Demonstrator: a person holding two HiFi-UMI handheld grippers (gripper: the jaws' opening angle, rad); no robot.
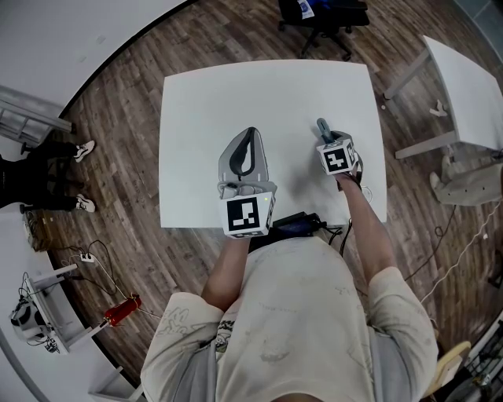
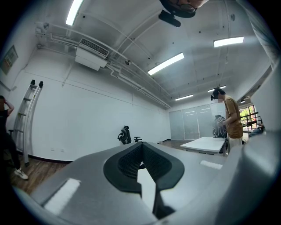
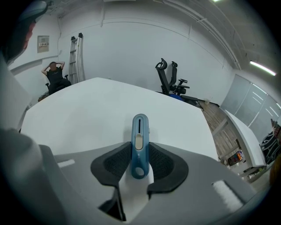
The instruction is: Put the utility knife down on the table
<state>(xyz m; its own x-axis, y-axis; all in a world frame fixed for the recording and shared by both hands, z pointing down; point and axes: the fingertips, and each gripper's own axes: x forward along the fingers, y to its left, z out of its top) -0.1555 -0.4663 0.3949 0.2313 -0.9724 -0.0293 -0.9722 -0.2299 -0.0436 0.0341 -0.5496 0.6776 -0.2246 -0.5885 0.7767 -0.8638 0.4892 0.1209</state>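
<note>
Far left, at 9 o'clock on the floor: seated person (image 1: 43, 177), dark clothes, well apart from the white table (image 1: 196, 102).

L gripper (image 1: 251, 135) is over the table, body at approx 6 o'clock of the table centre, pointing to 12, held level. Its jaws are closed tip to tip w/ nothing btwn them.

R gripper (image 1: 330, 138) is at 3 o'clock of the table centre, near the right edge, tilted nose-down. Its pads (image 3: 164, 165) clamp the blue utility knife (image 3: 139, 145) from both sides, jaws only as far apart as the handle is wide. The knife sticks out past the jaw tips toward 12, slider face up, hang hole at its 6 end btwn the pads. It's over the tabletop; can't tell if its far end touches.

At 12, beyond the far edge: office chair (image 1: 322, 16). At 2: second table (image 1: 464, 86).
</note>
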